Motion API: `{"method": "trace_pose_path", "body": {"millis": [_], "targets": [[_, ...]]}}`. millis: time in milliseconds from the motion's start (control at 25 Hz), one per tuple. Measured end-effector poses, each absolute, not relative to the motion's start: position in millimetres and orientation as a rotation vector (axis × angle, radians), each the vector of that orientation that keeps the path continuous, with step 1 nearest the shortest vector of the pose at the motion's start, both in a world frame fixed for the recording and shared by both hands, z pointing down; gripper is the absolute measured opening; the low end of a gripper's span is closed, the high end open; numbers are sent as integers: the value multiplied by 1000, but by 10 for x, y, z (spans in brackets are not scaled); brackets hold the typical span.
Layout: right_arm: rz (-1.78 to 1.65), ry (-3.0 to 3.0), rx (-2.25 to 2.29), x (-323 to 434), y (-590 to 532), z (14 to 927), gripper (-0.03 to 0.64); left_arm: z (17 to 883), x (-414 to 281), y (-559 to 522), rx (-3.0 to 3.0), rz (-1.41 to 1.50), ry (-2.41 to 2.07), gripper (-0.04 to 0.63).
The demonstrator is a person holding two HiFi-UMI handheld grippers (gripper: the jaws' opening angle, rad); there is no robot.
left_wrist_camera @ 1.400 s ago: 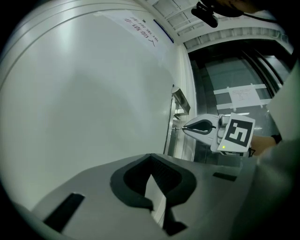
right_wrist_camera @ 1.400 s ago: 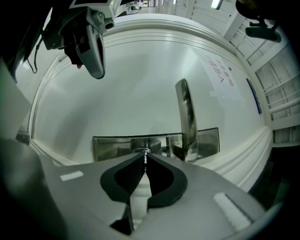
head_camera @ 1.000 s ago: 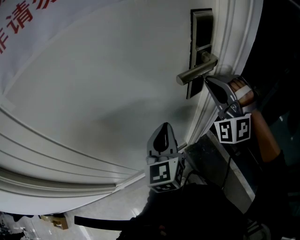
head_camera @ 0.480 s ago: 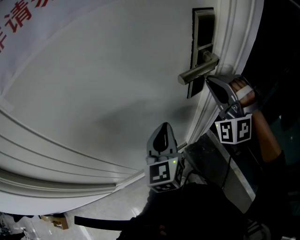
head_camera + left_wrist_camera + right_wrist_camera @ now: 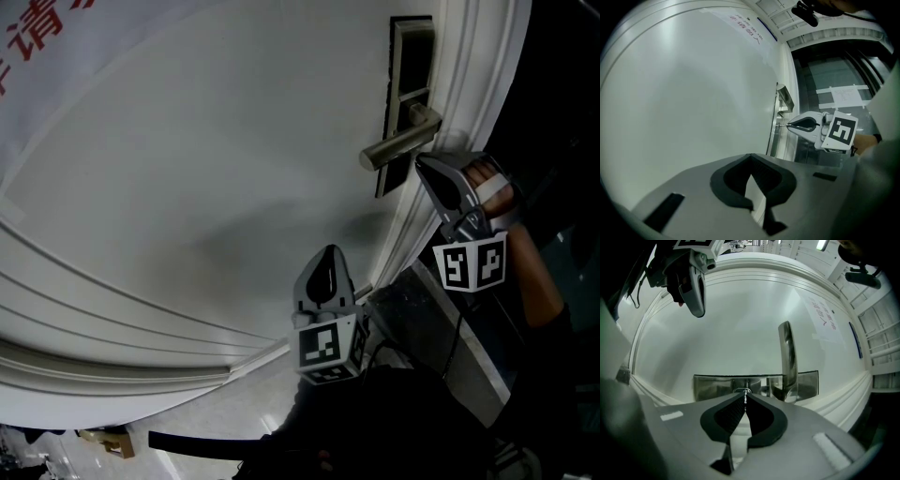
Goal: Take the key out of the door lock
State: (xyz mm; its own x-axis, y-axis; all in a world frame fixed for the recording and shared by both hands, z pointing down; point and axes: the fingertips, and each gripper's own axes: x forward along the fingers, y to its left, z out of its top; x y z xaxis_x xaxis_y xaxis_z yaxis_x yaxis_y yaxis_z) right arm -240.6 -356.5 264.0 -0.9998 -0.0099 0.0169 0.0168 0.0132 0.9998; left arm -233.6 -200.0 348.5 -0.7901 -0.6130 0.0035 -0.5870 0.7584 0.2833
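Barely anything moved in the last second: door lever (image 5: 398, 147) and right gripper (image 5: 424, 164) drifted slightly in the head view, together, so that's likely camera shift and not a pull; right gripper's jaws are pinched together on the key (image 5: 745, 398), which sits at the lock plate (image 5: 712, 385) below the lever; my read is extraction hasn't started and needs a straight pull off the door (image 5: 206, 169); left gripper (image 5: 325, 262) hangs low, jaws together, holding nothing.
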Motion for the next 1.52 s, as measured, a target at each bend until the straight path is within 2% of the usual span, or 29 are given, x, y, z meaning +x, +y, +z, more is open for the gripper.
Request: {"method": "trace_pose_path", "body": {"millis": [1520], "targets": [[-2199,-2215,-10,-2363,-3573,2648,12,3479,-2374,-2103,1031,-398,-2847,0]]}}
